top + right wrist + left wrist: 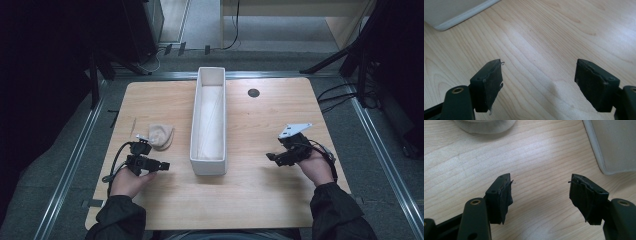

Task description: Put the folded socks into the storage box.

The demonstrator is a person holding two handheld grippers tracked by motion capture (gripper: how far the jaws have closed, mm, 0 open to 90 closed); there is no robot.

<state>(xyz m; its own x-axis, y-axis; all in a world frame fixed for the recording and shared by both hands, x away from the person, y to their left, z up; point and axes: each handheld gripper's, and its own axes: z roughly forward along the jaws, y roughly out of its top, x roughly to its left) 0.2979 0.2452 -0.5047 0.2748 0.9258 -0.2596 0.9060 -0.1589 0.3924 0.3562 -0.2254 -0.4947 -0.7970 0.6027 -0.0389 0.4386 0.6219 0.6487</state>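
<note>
A long white box stands open-topped on the middle of the wooden table, running away from me. A small beige cloth bundle lies left of it. My left gripper rests low on the table just in front of the bundle, pointing right toward the box, jaws open and empty. In the left gripper view the bundle's edge is at the top and the box corner at the right. My right gripper is right of the box, pointing at it, open and empty; the box corner shows upper left.
A small dark round hole sits in the table at the back right of the box. Metal rails run along both sides of the table. Cables and stand legs lie on the floor beyond.
</note>
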